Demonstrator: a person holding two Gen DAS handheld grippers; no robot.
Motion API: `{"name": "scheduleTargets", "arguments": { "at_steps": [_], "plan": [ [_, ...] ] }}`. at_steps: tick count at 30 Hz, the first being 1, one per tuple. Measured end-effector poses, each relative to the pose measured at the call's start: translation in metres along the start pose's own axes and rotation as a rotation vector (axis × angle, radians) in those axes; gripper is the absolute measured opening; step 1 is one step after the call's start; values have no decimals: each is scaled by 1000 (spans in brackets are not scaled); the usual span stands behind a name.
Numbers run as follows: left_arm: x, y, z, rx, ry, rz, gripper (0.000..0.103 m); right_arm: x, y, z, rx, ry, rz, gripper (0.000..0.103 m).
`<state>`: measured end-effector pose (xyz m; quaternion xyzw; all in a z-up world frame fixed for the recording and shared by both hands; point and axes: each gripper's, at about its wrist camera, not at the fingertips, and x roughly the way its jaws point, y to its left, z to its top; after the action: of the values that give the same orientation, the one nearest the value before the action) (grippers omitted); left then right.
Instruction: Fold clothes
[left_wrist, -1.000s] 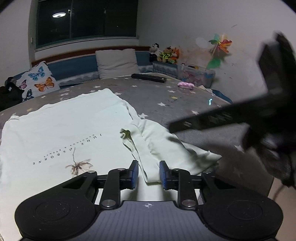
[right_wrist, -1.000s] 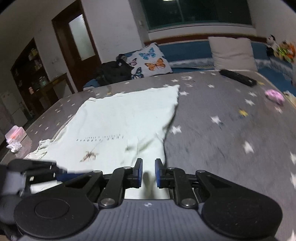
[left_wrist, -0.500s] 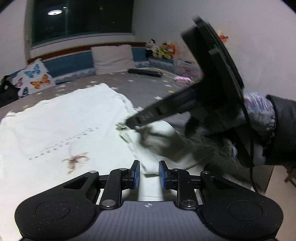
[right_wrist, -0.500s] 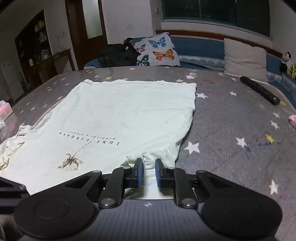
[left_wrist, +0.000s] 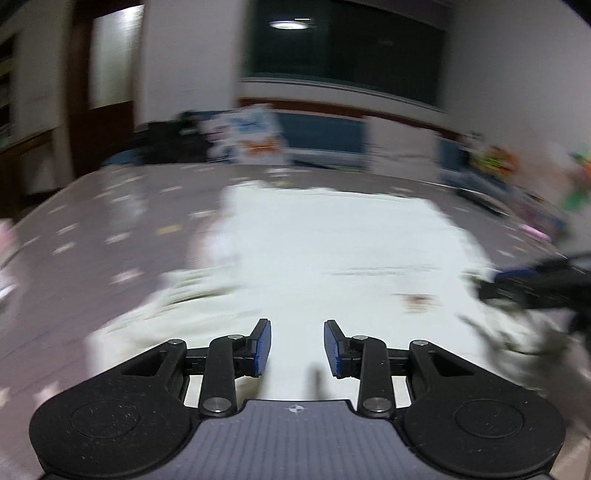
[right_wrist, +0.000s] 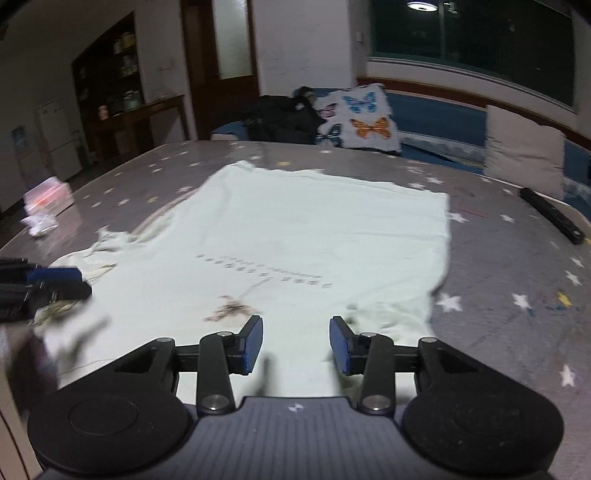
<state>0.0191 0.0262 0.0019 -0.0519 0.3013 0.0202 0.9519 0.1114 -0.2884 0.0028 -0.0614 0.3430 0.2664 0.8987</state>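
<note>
- My left gripper (left_wrist: 297, 347) and right gripper (right_wrist: 296, 345) hover low over the T-shirt (right_wrist: 295, 236), both spread, empty.
- Earlier both were nearly closed; the right sleeve now lies folded in.

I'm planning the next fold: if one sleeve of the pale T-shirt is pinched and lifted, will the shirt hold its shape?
Probably not. The T-shirt lies flat against the bed with a crumpled left sleeve, which suggests thin, floppy cloth that would drape and sag. It looks light, so it should lift easily. Pushed rather than lifted, it would likely bunch, as at its wrinkled right sleeve.
</note>
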Motion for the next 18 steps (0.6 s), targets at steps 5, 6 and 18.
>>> {"name": "scheduleTargets", "arguments": {
  "at_steps": [5,6,18],
  "plan": [
    [-6,55,-2,-132,1,160,49,5,33,4,-63,14,77,45],
    [-6,63,-2,-155,6,173,50,7,42,5,-81,19,97,46],
    [3,96,-10,-246,43,134,49,34,144,12,-308,57,268,48]
  ]
}}
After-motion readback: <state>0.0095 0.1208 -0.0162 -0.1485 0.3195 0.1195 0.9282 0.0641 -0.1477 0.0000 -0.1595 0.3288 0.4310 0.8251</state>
